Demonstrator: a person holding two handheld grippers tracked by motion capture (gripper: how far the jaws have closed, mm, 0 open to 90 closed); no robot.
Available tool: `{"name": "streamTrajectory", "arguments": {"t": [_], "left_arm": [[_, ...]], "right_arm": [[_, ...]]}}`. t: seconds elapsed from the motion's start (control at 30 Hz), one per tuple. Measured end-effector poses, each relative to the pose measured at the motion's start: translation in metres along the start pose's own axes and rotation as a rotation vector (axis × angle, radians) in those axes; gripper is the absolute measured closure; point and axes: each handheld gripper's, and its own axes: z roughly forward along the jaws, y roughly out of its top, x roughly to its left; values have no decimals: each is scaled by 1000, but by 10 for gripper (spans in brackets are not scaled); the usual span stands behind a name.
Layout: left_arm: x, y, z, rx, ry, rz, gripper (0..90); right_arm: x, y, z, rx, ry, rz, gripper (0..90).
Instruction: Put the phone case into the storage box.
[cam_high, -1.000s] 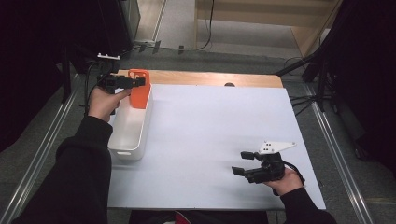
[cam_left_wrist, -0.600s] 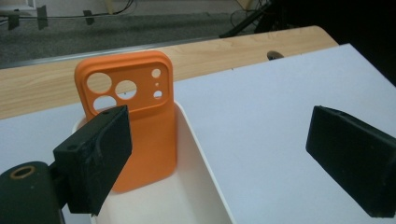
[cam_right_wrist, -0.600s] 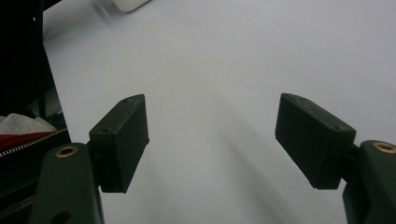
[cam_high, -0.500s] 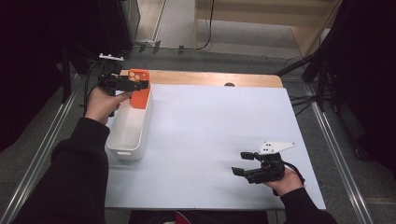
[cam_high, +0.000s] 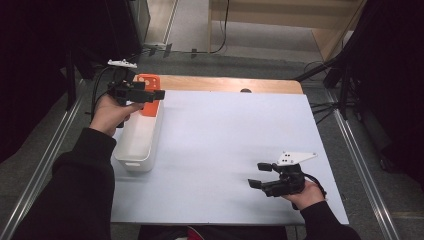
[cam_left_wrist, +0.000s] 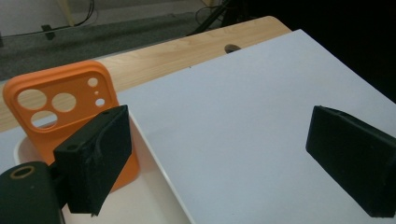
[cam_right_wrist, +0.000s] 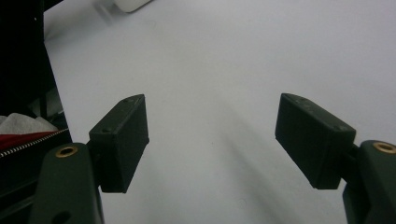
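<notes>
In the high view, the left gripper (cam_high: 150, 95) is held above the far end of the white tray (cam_high: 131, 159), at the left edge of the white table sheet (cam_high: 235, 145); the orange phone case (cam_high: 149, 83) stands upright in that far end, and its lower part is covered by the gripper and the tray wall; how wide the jaws stand is hard to make out here, because they are seen from the side; the right gripper (cam_high: 260, 175) rests low over the near right part of the sheet, well apart from the tray, with its jaws apart and nothing between them.

In the left gripper view, the jaws of the left gripper (cam_left_wrist: 224, 163) are seen wide apart; the phone case (cam_left_wrist: 65, 112) is seen with its camera holes, leaning in the tray (cam_left_wrist: 154, 196), partly hidden behind one jaw and not clamped; whether that jaw touches it cannot be told.

In the right gripper view, the right gripper (cam_right_wrist: 212, 140) is seen open over the bare sheet (cam_right_wrist: 210, 56); a corner of the tray (cam_right_wrist: 130, 4) is cut off at the top edge.
</notes>
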Motion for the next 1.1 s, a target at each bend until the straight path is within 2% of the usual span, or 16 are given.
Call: {"name": "streamTrajectory", "arguments": {"t": [0.2, 0.43, 0.67, 0.83, 1.1], "left_arm": [[-9, -2, -1, 1, -35, 41, 71], [-16, -6, -1, -2, -77, 70, 71], [-22, -12, -1, 3, -87, 84, 71], [-25, -17, 0, -10, -91, 83, 71], [-33, -24, 2, 4, -109, 105, 71]], "right_arm": [[0, 0, 0, -1, -1, -1, 247], [0, 0, 0, -2, 0, -2, 247], [0, 0, 0, -2, 1, -1, 247], [0, 0, 0, -3, 2, -1, 247], [0, 0, 0, -2, 2, -1, 247]]}}
